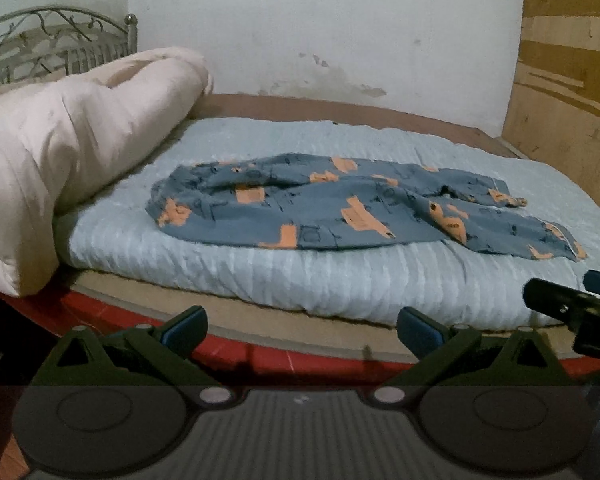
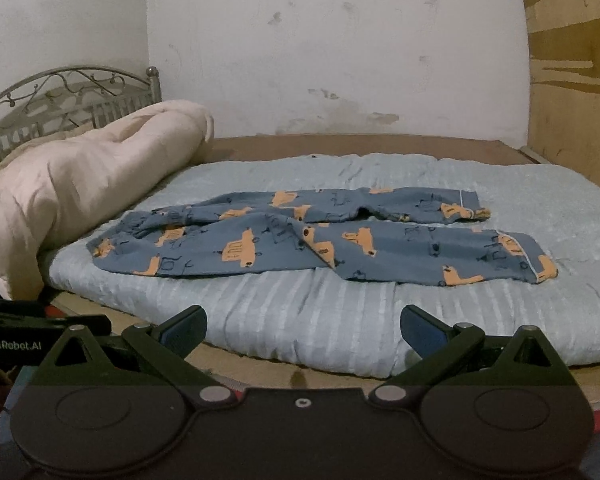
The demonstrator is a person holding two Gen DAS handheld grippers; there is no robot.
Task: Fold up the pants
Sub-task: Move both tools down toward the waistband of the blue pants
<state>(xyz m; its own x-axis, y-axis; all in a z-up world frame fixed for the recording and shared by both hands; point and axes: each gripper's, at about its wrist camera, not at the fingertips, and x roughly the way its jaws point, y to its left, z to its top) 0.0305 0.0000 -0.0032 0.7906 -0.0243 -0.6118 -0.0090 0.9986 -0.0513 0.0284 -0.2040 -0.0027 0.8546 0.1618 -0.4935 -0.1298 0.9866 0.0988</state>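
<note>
Currently, no fold is started: the pajama pants (image 2: 320, 240) lie spread across the quilted bed pad (image 2: 300, 312), legs apparently rightward. Left gripper (image 1: 302, 326) and right gripper (image 2: 303, 326) hover spread and empty. Next: pinch the waistband and a cuff.

Both views are dim and slightly soft, with grainy, flat indoor light and no clear source. The pale wall (image 2: 320, 60) is the brightest area; no glare shows. Shadows gather under the rolled duvet (image 1: 60, 152) and along the bottom edge. Fisheye distortion bows the mattress (image 1: 340, 280) edge, and black vignetting fills the corners.
</note>
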